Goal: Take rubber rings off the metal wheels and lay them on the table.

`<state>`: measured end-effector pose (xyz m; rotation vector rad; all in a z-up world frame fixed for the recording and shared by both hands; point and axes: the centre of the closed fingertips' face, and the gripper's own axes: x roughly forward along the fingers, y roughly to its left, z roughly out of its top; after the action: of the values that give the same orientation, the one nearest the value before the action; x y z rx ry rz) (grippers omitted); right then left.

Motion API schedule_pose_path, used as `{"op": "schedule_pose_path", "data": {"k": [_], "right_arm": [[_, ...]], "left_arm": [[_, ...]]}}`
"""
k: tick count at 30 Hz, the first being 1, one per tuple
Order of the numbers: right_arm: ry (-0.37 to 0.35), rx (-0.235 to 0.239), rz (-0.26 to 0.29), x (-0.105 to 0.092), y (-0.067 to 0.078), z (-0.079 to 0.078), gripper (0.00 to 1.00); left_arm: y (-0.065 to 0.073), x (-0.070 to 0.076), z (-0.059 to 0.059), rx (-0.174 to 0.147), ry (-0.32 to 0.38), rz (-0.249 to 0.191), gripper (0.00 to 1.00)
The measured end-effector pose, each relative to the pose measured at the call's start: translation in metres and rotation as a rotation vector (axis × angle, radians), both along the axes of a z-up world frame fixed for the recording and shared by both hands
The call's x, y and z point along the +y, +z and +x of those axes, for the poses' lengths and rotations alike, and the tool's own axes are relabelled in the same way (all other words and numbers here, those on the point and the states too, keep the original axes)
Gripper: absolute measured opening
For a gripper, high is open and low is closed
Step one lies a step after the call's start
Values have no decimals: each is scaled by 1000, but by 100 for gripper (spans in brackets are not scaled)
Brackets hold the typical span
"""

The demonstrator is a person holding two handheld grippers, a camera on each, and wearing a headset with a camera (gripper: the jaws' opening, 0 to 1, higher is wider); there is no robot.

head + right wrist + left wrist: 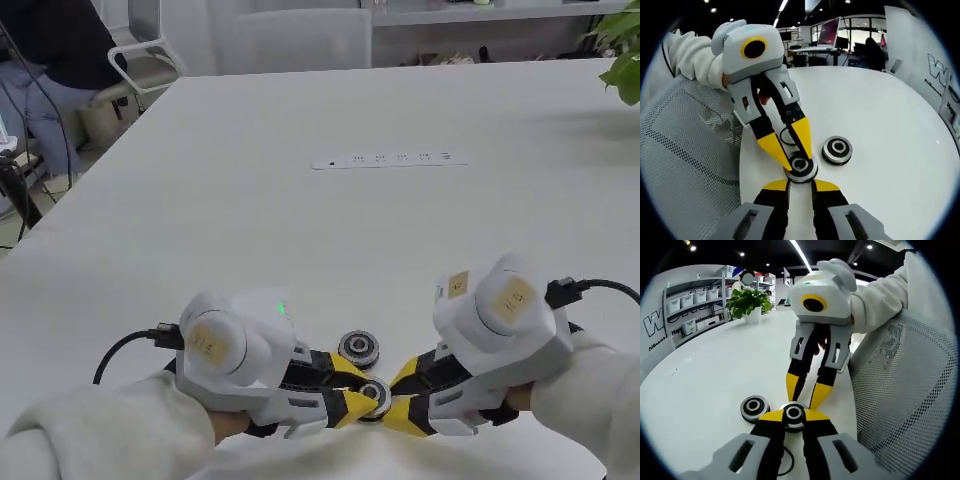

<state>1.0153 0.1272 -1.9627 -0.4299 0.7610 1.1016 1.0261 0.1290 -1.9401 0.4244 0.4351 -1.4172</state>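
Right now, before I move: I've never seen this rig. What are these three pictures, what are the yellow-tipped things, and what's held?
No robot arm here: a person holds the left gripper and the right gripper, each with two jaws. The head view comes from a headset camera looking down at the table. Each round view comes from a camera riding on one gripper, looking along its own jaws, with the other gripper facing it. Both grippers meet at one wheel. The left's jaws sit either side of it, apparently clamped; the right's jaws touch its edge, grip unclear. A second wheel lies loose beside it, and a white strip lies farther off.
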Motion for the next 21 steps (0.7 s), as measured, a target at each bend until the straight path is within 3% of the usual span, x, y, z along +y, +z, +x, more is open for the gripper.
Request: {"op": "schedule_pose_path", "data": {"k": [6, 11, 21], "right_arm": [[-17, 15, 9, -1, 0, 0, 12], [-48, 2, 62, 4, 7, 6, 24], [7, -37, 27, 6, 5, 4, 22]], "left_arm": [[0, 0, 0, 0, 3, -1, 7], [0, 0, 0, 0, 4, -2, 7], [1, 0, 0, -2, 5, -4, 7]]}}
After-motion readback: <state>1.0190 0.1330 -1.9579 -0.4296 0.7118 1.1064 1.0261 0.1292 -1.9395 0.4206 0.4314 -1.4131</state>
